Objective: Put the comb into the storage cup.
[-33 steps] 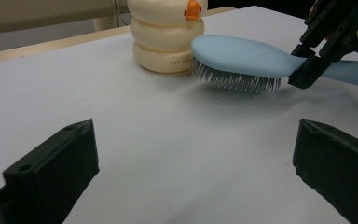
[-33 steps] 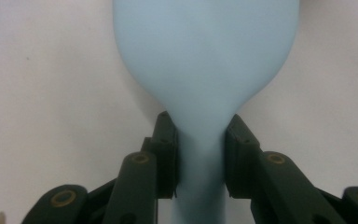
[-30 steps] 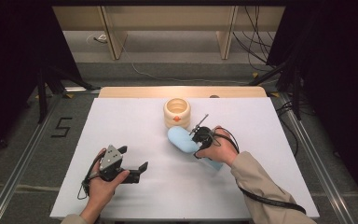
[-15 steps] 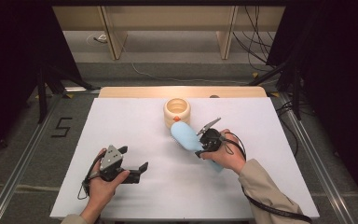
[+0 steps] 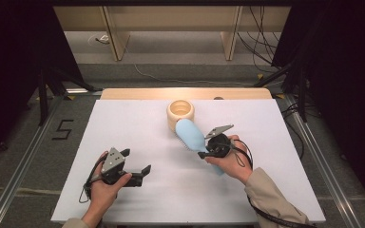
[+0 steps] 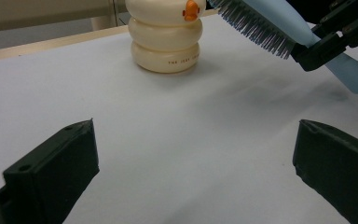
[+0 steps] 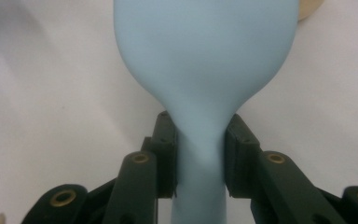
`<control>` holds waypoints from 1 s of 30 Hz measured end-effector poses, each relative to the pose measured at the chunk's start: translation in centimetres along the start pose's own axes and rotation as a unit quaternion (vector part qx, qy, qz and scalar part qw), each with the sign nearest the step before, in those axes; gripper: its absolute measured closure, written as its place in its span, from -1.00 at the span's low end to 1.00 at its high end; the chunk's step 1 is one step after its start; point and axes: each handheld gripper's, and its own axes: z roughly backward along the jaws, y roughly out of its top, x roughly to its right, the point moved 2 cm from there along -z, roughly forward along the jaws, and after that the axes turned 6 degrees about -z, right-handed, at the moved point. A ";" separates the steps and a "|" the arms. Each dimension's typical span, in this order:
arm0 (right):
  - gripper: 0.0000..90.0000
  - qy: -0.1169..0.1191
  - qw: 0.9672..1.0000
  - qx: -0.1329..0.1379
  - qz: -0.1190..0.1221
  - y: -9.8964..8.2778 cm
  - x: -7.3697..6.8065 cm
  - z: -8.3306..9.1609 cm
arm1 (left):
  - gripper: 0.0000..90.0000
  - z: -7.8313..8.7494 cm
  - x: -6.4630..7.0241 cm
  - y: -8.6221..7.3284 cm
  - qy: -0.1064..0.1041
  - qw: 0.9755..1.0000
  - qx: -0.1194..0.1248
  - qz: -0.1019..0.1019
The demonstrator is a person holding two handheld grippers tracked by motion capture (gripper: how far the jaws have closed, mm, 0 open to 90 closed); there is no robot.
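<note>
While the left gripper (image 5: 140, 174) rested wide open and empty, the right gripper (image 5: 202, 146) clamped the blue hairbrush (image 5: 190, 134) at its neck. Its head hung beside the cream holder (image 5: 180, 112); next, judging by this, it must be lifted over the rim.

- Table (image 5: 138, 128): white top lay bare across left and near side.
- Cream ringed pot (image 5: 180, 114): stood mid-rear, obstacle.
- Blue brush (image 5: 190, 135): hung raised just beside pot, blocking centre.

Left claw (image 6: 191, 172) open, cream ringed holder (image 6: 166, 37), blue hairbrush (image 6: 279, 28) raised
</note>
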 end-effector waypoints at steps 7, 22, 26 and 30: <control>0.56 0.005 1.000 0.021 -0.008 0.1 -0.1 0.3 | -1.00 0.0 0.0 0.0 0.001 1.000 0.001 0.002; 0.56 0.012 0.998 0.050 -0.023 0.3 -0.3 0.4 | -1.00 0.0 0.1 0.0 -0.006 1.000 0.003 0.007; 0.56 0.009 0.998 0.053 -0.025 0.3 -0.4 0.5 | -1.00 0.0 0.2 0.1 -0.014 1.000 0.005 0.014; 0.56 0.009 0.998 0.061 -0.027 0.4 -0.6 0.4 | -1.00 -0.1 0.5 0.3 -0.023 1.000 0.007 0.020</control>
